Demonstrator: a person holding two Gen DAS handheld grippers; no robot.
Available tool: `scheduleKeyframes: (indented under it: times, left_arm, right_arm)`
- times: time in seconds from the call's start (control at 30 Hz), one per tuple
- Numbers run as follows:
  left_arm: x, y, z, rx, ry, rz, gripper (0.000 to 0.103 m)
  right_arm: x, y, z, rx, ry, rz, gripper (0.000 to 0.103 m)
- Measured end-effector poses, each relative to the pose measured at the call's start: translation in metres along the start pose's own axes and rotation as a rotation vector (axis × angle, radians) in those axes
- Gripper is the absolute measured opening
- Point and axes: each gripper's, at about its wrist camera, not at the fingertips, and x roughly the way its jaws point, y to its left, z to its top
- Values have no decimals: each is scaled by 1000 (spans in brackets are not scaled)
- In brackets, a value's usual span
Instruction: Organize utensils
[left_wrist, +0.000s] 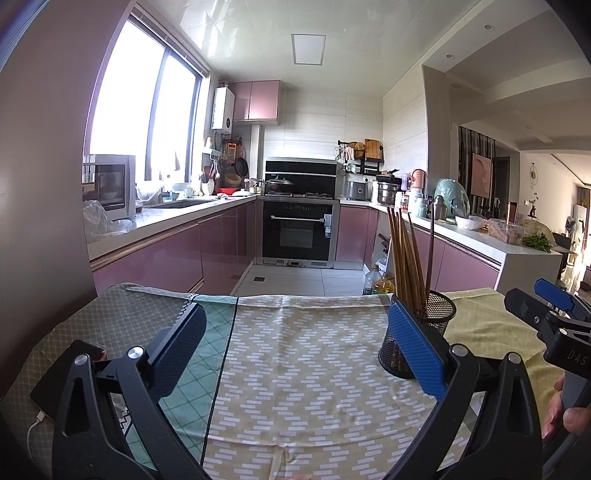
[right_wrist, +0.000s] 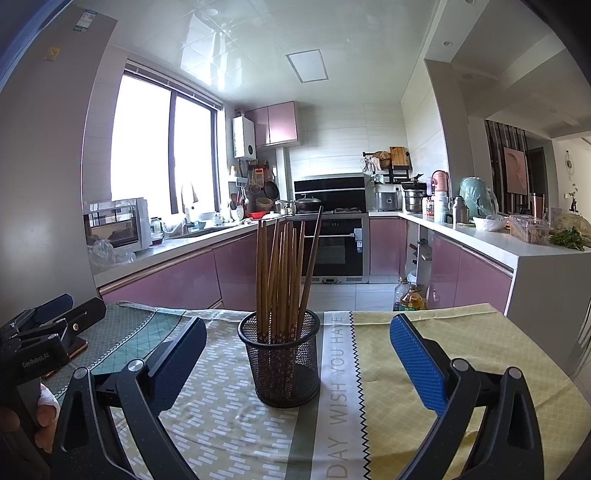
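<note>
A black mesh holder stands upright on the cloth-covered table, with several wooden chopsticks standing in it. My right gripper is open, its fingers wide on either side of the holder without touching it. In the left wrist view the same holder with its chopsticks sits just behind my right fingertip. My left gripper is open and empty over the patterned cloth. The right gripper shows at the far right edge there, a hand under it.
A phone with a white cable lies on the table's left side. The left gripper appears at the left edge of the right wrist view. Beyond the table's far edge are the tiled floor, oil bottles and pink kitchen cabinets.
</note>
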Motion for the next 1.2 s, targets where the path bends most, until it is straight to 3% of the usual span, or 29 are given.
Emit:
scheduleKeyframes:
  times: [1.2]
  left_arm:
    - [-1,-2,2,0,-1,-5,97]
  right_arm:
    - [1,2,0,5,-1,-10,96]
